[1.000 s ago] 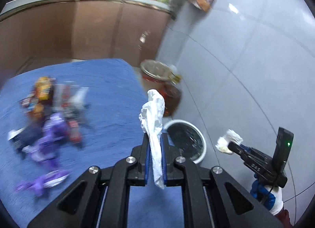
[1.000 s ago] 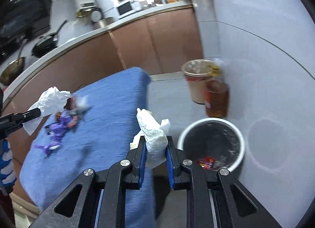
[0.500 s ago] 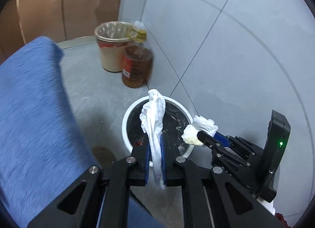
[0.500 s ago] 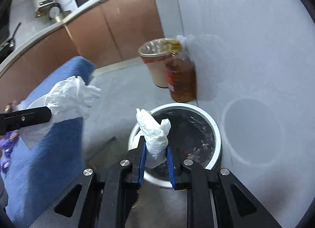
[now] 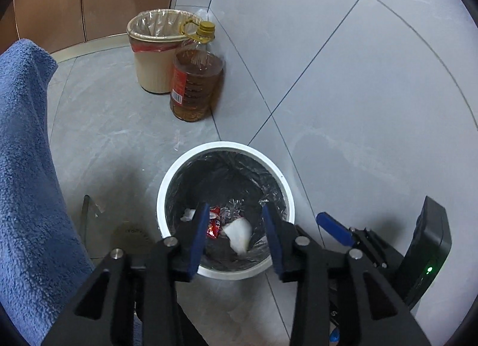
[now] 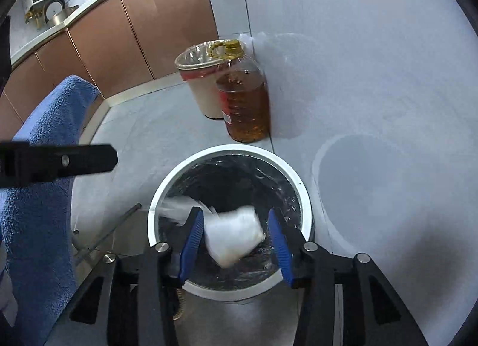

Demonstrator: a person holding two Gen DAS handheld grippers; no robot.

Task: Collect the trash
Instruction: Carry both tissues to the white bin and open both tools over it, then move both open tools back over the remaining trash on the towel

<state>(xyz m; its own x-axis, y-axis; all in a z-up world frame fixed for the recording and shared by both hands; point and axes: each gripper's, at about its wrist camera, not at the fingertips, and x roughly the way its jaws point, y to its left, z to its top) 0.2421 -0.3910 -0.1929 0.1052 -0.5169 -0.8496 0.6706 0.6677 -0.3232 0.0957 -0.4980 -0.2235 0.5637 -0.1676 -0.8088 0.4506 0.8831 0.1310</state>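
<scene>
Tissue (image 6: 236, 235) shows as a white blur between the blue pads of the right gripper (image 6: 236, 241), over the mouth of the white bin (image 6: 304, 193); whether either pad touches it I cannot tell, because of the blur. That gripper's jaws have just been opening and stand apart. A second white streak crosses the bin's left rim in the same view.

In the left wrist view the left gripper (image 5: 236, 235) also points down into the bin (image 5: 162, 193). Its jaws have just been opening too and stand apart with nothing between them. Below them, at the bottom of the black liner, lie a white tissue (image 5: 237, 234), a smaller white scrap (image 5: 188, 215) and a red wrapper (image 5: 213, 225).

Behind the bin, against the tiled wall, stand a beige bin with a clear liner (image 5: 154, 56) and a bottle of amber oil (image 5: 195, 82) with a yellow cap, touching or nearly so. A blue fleece cover (image 5: 27, 166) fills the left edge of both views.
</scene>
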